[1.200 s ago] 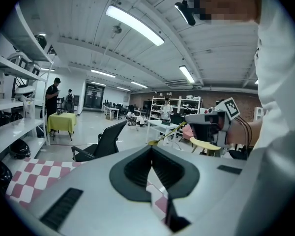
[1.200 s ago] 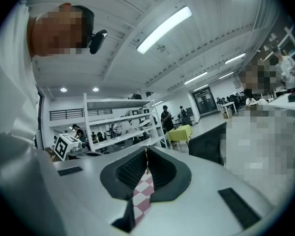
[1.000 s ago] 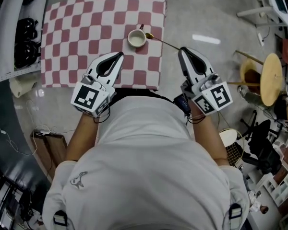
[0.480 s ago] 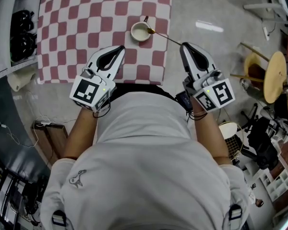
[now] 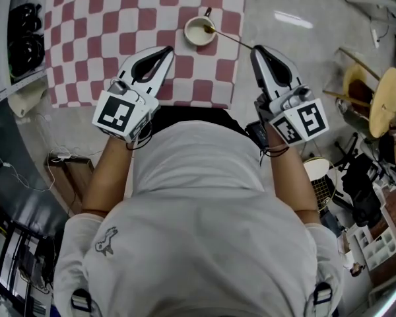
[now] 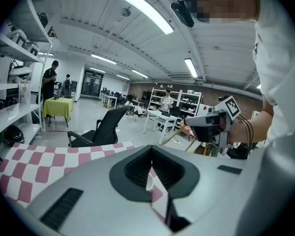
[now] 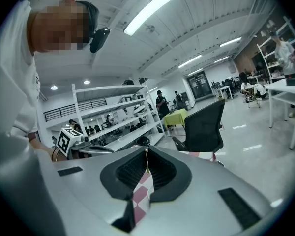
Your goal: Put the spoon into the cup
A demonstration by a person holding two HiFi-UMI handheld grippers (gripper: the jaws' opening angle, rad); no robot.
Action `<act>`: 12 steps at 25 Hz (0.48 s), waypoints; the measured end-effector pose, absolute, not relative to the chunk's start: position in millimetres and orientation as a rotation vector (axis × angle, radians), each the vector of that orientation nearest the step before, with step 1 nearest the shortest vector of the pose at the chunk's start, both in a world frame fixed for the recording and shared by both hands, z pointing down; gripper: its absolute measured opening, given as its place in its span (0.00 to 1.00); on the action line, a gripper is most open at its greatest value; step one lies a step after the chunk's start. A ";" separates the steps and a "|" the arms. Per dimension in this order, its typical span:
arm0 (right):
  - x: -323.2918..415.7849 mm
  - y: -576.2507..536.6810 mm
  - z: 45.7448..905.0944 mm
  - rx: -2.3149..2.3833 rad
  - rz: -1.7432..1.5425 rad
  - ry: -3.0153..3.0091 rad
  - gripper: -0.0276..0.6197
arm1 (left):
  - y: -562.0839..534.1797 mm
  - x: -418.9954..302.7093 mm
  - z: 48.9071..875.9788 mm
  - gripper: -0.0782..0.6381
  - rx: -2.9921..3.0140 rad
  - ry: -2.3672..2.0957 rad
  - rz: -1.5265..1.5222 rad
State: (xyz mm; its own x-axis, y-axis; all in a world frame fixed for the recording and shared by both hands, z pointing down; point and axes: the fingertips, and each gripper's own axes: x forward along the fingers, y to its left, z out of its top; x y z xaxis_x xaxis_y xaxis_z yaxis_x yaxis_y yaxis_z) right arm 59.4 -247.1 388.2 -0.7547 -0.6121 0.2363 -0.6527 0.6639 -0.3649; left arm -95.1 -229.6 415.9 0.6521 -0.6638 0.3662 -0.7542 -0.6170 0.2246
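Observation:
A small white cup [image 5: 199, 32] stands on the red-and-white checked cloth [image 5: 119, 18], near its right edge. A thin golden spoon [image 5: 231, 37] slants from the cup's right rim back to my right gripper [image 5: 255, 48], which is shut on the handle's end. The spoon's bowl lies at or just over the rim. The handle shows as a thin line [image 7: 147, 162] at the tips of my right gripper [image 7: 147, 152]. My left gripper [image 5: 169, 49] hovers shut and empty, left of the cup and nearer to me. A sliver of the cup [image 6: 149, 181] shows between its jaws.
The cloth's right edge [image 5: 241, 18] drops to grey floor just past the cup. A round wooden stool [image 5: 383, 101] and clutter stand at the right. A shelf with black gear [image 5: 23, 38] runs along the left. A black office chair [image 6: 101, 127] stands beyond the table.
The spoon's bowl has crept from beside the cup onto its right rim, carried by the right gripper. The whole scene has slid up in the head view. The left gripper keeps its place.

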 end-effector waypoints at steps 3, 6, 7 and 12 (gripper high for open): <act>55.3 -251.9 400.7 1.059 0.685 -2.768 0.09 | -237.9 -104.4 429.0 0.13 2.491 -1.139 0.355; 51.0 -256.8 412.4 1.056 0.696 -2.761 0.09 | -240.9 -102.0 442.2 0.13 2.488 -1.106 0.381; 50.0 -258.1 416.1 1.054 0.701 -2.758 0.09 | -241.5 -100.4 445.9 0.13 2.489 -1.098 0.387; 45.6 -264.0 434.6 1.053 0.732 -2.738 0.09 | -247.7 -104.9 467.3 0.13 2.490 -1.092 0.446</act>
State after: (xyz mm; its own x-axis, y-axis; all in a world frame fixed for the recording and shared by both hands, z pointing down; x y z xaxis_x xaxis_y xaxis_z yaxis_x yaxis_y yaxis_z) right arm 45.6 -264.0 434.6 -0.7513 -0.5999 0.2751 -0.6572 0.6416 -0.3956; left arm -104.9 -247.7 467.3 0.6471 -0.6287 0.4312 -0.7507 -0.6241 0.2166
